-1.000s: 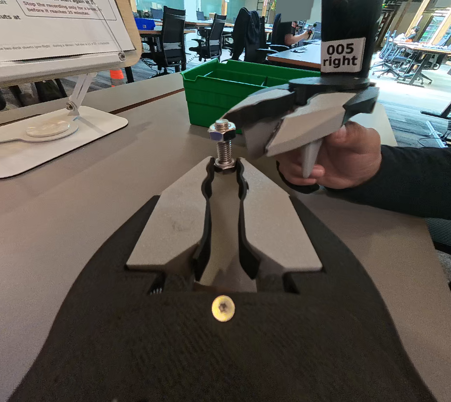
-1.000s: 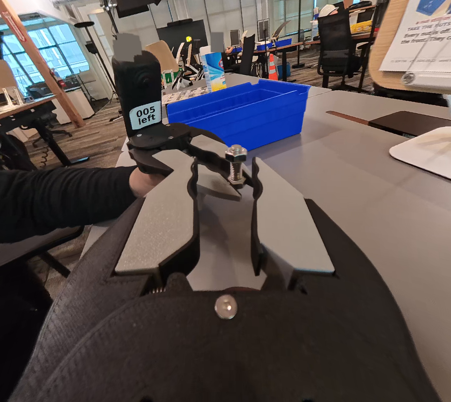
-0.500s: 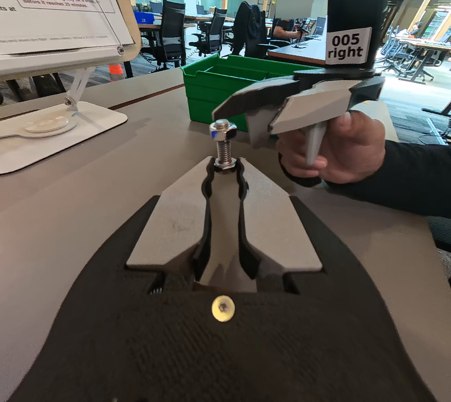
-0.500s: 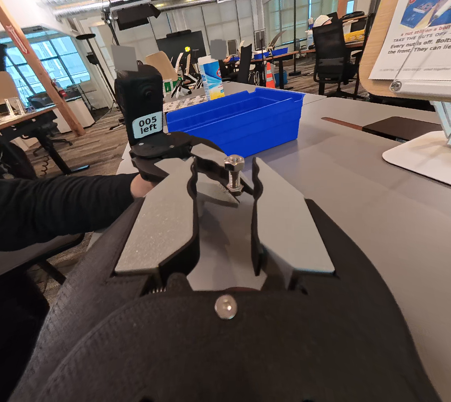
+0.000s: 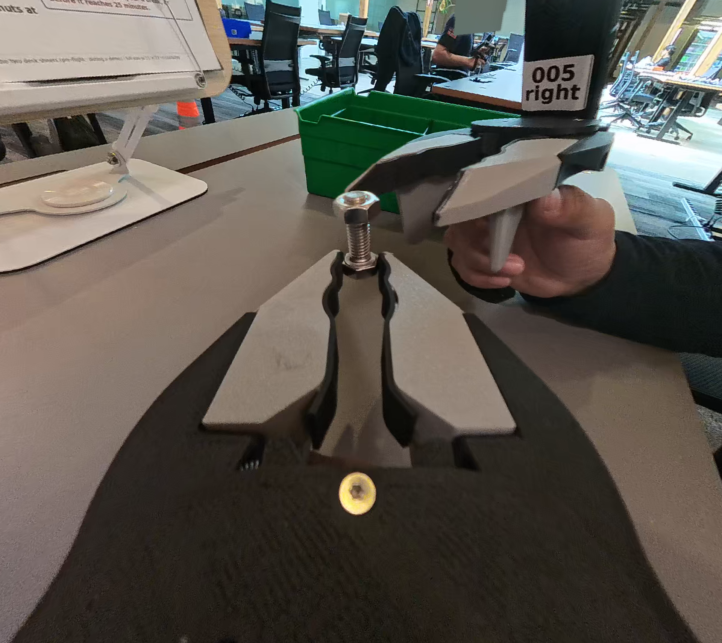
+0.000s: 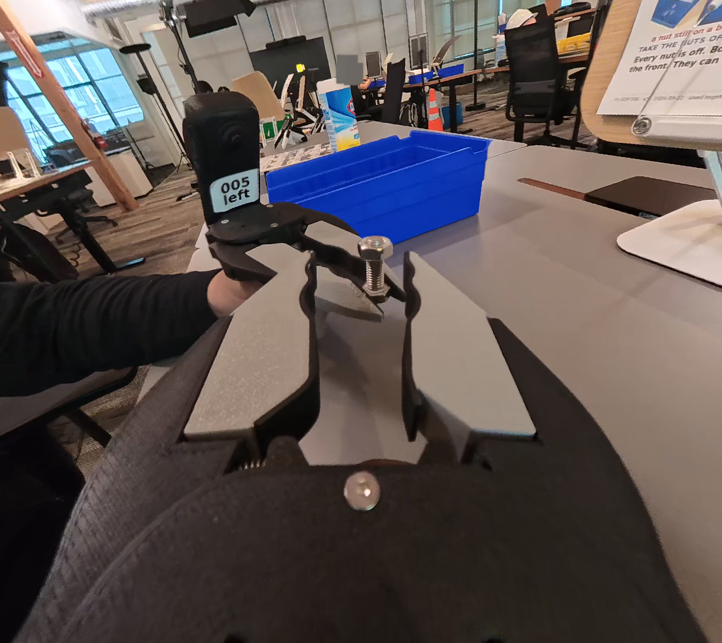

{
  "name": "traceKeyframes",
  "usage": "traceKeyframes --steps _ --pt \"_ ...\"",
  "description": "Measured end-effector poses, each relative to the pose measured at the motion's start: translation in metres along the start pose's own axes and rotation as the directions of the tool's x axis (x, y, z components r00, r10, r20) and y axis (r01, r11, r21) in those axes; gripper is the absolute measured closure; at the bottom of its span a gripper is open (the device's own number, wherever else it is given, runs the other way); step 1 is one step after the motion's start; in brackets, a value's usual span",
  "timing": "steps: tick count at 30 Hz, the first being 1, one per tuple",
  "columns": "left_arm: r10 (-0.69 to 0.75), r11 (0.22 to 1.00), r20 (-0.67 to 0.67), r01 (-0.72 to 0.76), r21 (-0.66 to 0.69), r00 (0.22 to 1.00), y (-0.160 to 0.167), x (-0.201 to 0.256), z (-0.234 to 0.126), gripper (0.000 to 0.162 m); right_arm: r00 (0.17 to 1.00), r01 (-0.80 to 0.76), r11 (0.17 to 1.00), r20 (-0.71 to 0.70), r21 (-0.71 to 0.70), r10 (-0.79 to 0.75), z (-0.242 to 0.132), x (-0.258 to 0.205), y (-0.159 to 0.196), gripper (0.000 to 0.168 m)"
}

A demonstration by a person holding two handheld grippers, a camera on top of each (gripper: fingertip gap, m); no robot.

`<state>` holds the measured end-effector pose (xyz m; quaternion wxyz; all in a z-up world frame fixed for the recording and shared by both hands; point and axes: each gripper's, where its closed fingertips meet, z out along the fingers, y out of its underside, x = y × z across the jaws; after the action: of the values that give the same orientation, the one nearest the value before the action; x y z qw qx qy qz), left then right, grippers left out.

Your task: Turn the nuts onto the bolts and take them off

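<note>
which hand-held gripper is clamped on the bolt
The left hand-held gripper: it is shut on the bolt by its base. The right hand-held gripper is open, gripping nothing.

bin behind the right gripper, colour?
Green bin, clearest in the left wrist view.

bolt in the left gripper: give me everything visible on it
The bolt is shiny silver metal with a threaded shaft, standing upright. Its hex head is on top; a nut sits low on the thread. The left gripper is shut on that lower end. The right gripper is open around the bolt without touching it. It is held above the grey table.
</note>
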<state>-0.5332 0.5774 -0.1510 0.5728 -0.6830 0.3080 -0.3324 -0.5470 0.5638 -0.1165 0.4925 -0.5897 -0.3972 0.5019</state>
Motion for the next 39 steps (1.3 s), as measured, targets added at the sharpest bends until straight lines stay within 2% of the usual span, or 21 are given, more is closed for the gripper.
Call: traceKeyframes --steps 2,5,8,15,18,22,24,28,32,35,39 --pt "0.004 1.0 -0.013 -0.004 -0.006 1.0 0.001 0.003 0.001 0.147 1.0 -0.001 1.0 0.019 -0.001 0.001 0.002 -0.004 0.001 0.129" --pt "0.046 0.998 -0.046 -0.047 -0.029 0.998 0.005 0.016 0.006 0.147 0.999 0.0 1.0 0.048 -0.01 0.001 0.013 -0.014 0.007 0.12" --pt "0.073 0.996 -0.061 -0.076 -0.044 0.995 0.009 0.023 0.01 0.147 0.999 0.018 0.999 0.042 -0.048 -0.016 0.019 -0.015 0.013 0.119" --pt "-0.002 1.0 0.001 0.002 -0.008 1.0 0.001 -0.001 0.0 0.147 1.0 -0.004 1.0 -0.004 0.007 0.004 -0.001 0.001 -0.001 0.126" --pt "0.025 1.0 -0.023 -0.025 -0.008 0.999 0.001 0.007 0.002 0.147 1.0 0.003 1.0 0.024 0.002 -0.003 0.003 -0.006 0.0 0.129" --pt "0.077 0.996 -0.062 -0.08 -0.051 0.995 0.011 0.022 0.012 0.147 0.997 -0.014 0.999 0.071 -0.036 0.017 0.02 -0.019 0.012 0.11" --pt "0.087 0.994 -0.056 -0.09 -0.058 0.995 0.013 0.021 0.012 0.147 0.999 0.002 0.998 0.051 -0.061 0.001 0.02 -0.016 0.016 0.113" --pt "0.038 0.999 0.001 -0.038 -0.024 0.999 0.004 0.003 0.004 0.147 1.0 -0.005 1.0 0.008 -0.026 0.005 0.007 -0.003 0.007 0.117" --pt "0.012 1.0 0.01 -0.012 -0.012 1.0 0.002 -0.004 0.0 0.147 1.0 0.016 1.0 0.012 -0.012 -0.016 0.001 -0.003 0.003 0.128" --pt "0.027 0.999 -0.026 -0.028 -0.028 0.999 0.005 0.008 0.005 0.147 0.998 0.003 1.0 0.055 -0.01 -0.002 0.013 -0.015 0.006 0.117" --pt "0.073 0.995 -0.05 -0.076 -0.059 0.996 0.012 0.019 0.012 0.147 0.999 0.029 0.997 0.035 -0.071 -0.026 0.023 -0.015 0.018 0.115"
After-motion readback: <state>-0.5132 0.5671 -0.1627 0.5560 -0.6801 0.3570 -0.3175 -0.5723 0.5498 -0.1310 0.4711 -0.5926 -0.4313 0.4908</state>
